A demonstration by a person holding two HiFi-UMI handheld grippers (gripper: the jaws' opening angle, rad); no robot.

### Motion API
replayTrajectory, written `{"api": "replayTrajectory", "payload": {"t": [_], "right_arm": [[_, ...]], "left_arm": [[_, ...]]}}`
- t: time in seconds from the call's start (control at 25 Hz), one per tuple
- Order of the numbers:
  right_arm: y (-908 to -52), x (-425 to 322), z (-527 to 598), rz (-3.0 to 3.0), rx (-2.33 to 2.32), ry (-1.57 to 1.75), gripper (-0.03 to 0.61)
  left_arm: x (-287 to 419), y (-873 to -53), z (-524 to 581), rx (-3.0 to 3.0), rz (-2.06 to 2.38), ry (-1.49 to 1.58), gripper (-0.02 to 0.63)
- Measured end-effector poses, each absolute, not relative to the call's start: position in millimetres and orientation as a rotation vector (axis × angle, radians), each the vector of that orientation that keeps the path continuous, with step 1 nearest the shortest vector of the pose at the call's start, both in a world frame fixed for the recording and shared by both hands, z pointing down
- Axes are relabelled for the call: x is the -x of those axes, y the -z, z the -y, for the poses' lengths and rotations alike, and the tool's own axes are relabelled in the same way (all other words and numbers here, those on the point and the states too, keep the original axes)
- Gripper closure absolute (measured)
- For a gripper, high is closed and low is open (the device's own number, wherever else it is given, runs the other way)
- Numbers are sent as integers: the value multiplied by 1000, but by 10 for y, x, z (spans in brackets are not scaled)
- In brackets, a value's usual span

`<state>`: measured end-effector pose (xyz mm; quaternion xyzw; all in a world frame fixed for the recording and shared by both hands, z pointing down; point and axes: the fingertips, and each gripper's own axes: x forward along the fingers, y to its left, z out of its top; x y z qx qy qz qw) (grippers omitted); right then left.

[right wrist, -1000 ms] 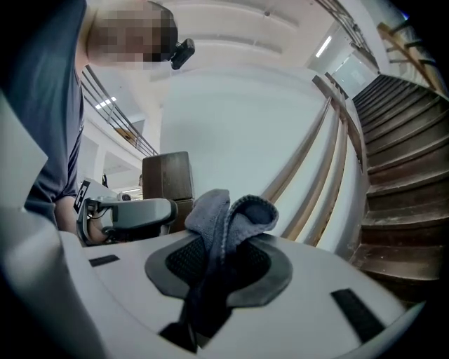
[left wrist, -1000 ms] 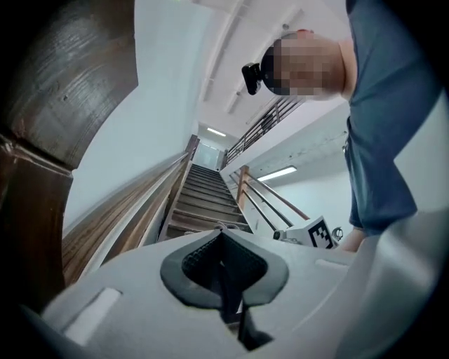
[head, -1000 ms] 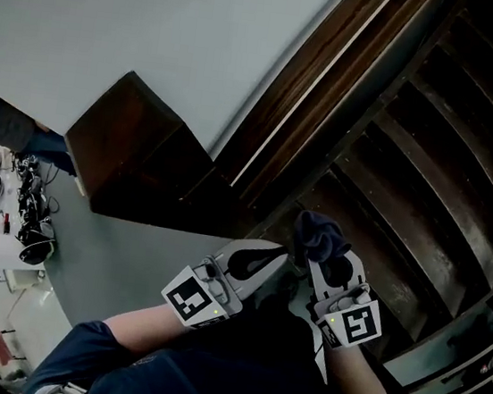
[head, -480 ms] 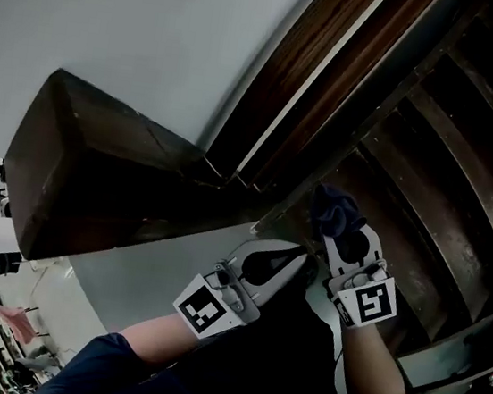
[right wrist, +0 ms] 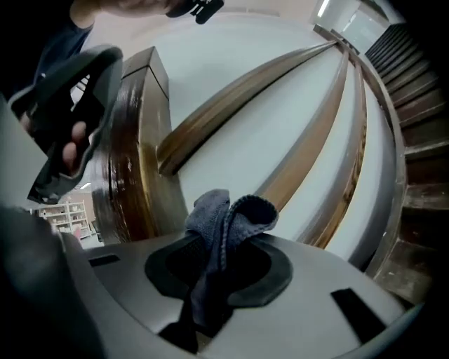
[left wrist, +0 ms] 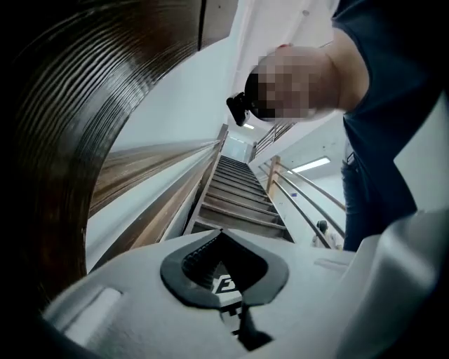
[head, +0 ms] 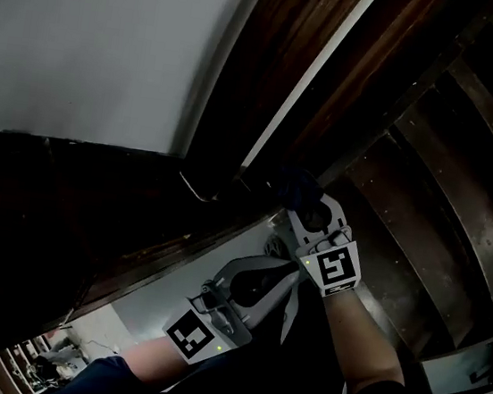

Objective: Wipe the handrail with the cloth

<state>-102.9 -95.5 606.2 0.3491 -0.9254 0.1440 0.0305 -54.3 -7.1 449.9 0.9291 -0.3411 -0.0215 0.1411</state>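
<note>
Stairwell: a pale wall point(head: 96, 37) runs beside dark wooden stairs point(head: 430, 171) with ribbed treads; the scene is dim in the head view and brighter in both gripper views.
Cloth: a dark blue-grey cloth point(right wrist: 224, 224) of nubbly, towel-like weave, bunched into a soft fold that stands up out of the right hand-held gripper's jaws. In the head view it is a dark lump point(head: 297, 187) at that gripper's tip, close against the lower end of the handrail; whether it touches cannot be told.
Handrail: a long, smooth strip of brown wood point(right wrist: 238, 105) fixed along the wall and rising with the stairs, seen from above as a dark band point(head: 255, 67).
Right hand-held gripper: grey plastic point(head: 306, 207), jaws clamped on the cloth point(right wrist: 219, 261); it points up and away from the body towards the rail, its marker cube facing the head camera.
Right arm: the bare forearm point(head: 358, 341) reaches forward, nearly straight.
Left hand-held gripper: jaws closed together with nothing between them point(left wrist: 224, 270); it sits lower and nearer the body point(head: 290, 262), tilted towards the right one and just beside it.
Left arm: the forearm point(head: 135, 357) is bent across, coming out of a dark blue sleeve.
Newel post: heavy, glossy dark wood point(head: 46, 210) with fine grain lines point(left wrist: 70, 140), just left of both grippers.
</note>
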Motion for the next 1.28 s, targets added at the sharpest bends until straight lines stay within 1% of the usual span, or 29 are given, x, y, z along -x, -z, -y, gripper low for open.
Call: {"api": "replayTrajectory", "payload": {"t": [0.2,0.56,0.68,1.0,1.28], "right_arm": [[-6441,1237,1200,2861,-1100,-498,483],[-6390,1201,1501,2895,-1119,-468,483],[-6190,977,1710,2892,-1185,-427,483],[-5470,99,2633,2846,-1393,-253,483],[-4976,-455,3215,2789,-1510,-152,483]], "left_arm": [[532,-4724,130,-2679,934,15,609],[536,-4925,185,-2674,907,-52,609],[438,-4841,233,-2689,894,-59,609],[11,-4427,554,-2773,850,-32,609],[-335,-4067,957,-2848,848,16,609]]}}
